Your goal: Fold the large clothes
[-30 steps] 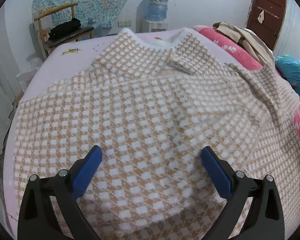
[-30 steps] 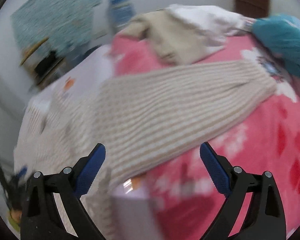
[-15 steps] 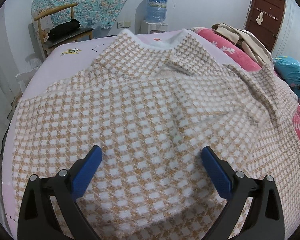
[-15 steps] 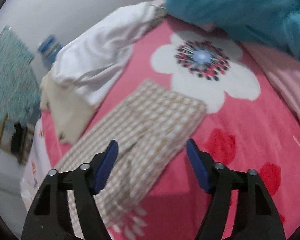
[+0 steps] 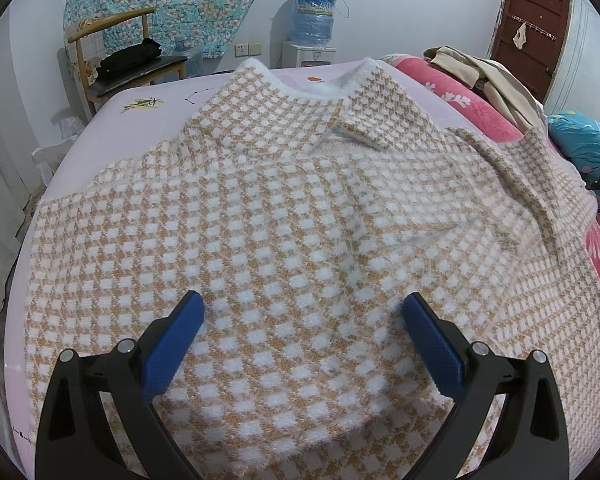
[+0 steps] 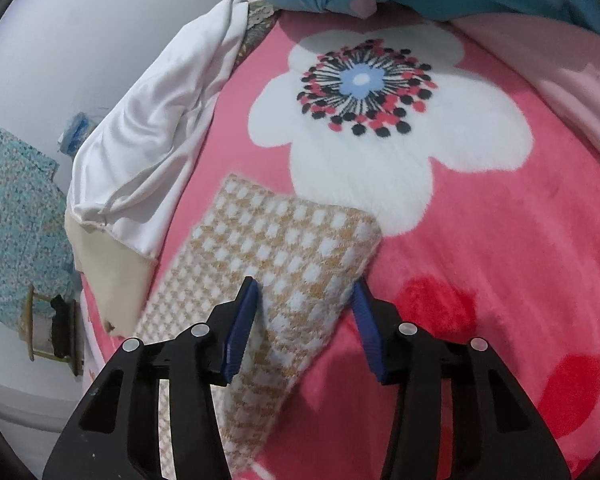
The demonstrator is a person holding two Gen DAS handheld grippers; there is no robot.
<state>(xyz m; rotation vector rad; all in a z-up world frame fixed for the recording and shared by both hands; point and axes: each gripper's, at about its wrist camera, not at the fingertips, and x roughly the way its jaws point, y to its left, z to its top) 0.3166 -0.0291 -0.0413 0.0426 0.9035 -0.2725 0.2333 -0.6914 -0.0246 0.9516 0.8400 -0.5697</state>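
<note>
Lavender sheet (image 5: 100, 128) carries the checked sweater (image 5: 284, 216) spread flat, chair (image 5: 120, 64) and water jug (image 5: 314, 12) behind; the left gripper (image 5: 302, 322) hangs wide above it. Pink flowered blanket (image 6: 480, 240) bears the sweater's sleeve (image 6: 284, 252), white cloth (image 6: 152, 128) beside; the right gripper (image 6: 306, 302), angled down, has been closing around the cuff.

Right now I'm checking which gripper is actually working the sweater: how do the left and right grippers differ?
The left gripper has its jaws spread wide above the sweater's body; the right gripper has its jaws much narrower, having just been closing.
The left gripper has only flat cloth below it; the right gripper straddles the sweater's sleeve end on the pink blanket, with the cloth bunched between the jaws.
Both have blue pads on black frames and point downward.
</note>
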